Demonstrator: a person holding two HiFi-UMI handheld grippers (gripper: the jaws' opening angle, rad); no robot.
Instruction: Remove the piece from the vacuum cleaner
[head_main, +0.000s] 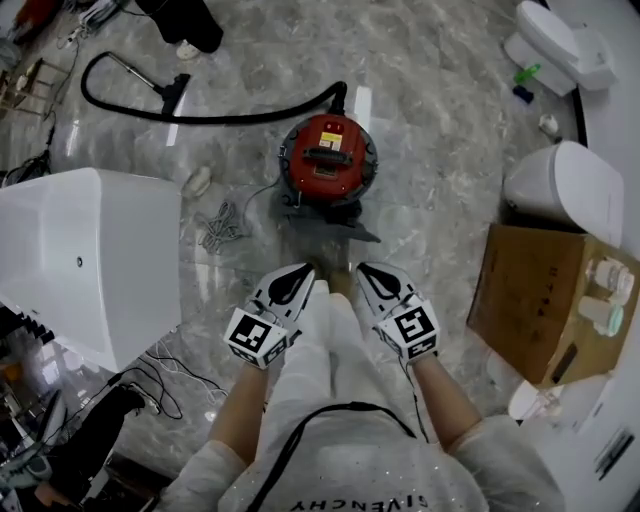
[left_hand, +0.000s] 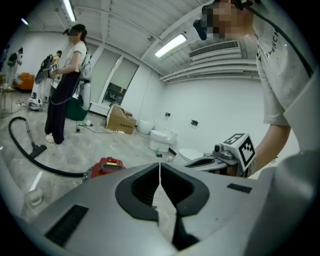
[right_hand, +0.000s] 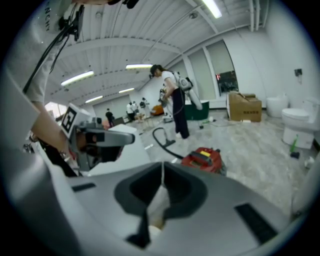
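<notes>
A round red vacuum cleaner (head_main: 327, 157) stands on the marble floor ahead of me, its black hose (head_main: 210, 117) curving left to a floor nozzle (head_main: 172, 92). It shows small in the left gripper view as the vacuum cleaner (left_hand: 107, 166) and in the right gripper view as the vacuum cleaner (right_hand: 204, 158). My left gripper (head_main: 305, 270) and right gripper (head_main: 362, 270) hang side by side in front of my legs, short of the vacuum, both shut and empty. In their own views the left gripper (left_hand: 160, 167) and right gripper (right_hand: 162, 167) have jaws closed together.
A large white casing (head_main: 90, 255) lies at the left. A cardboard box (head_main: 545, 300) and white toilets (head_main: 570, 185) stand at the right. A grey cable bundle (head_main: 222, 225) lies left of the vacuum. A person (left_hand: 65, 82) stands beyond the hose.
</notes>
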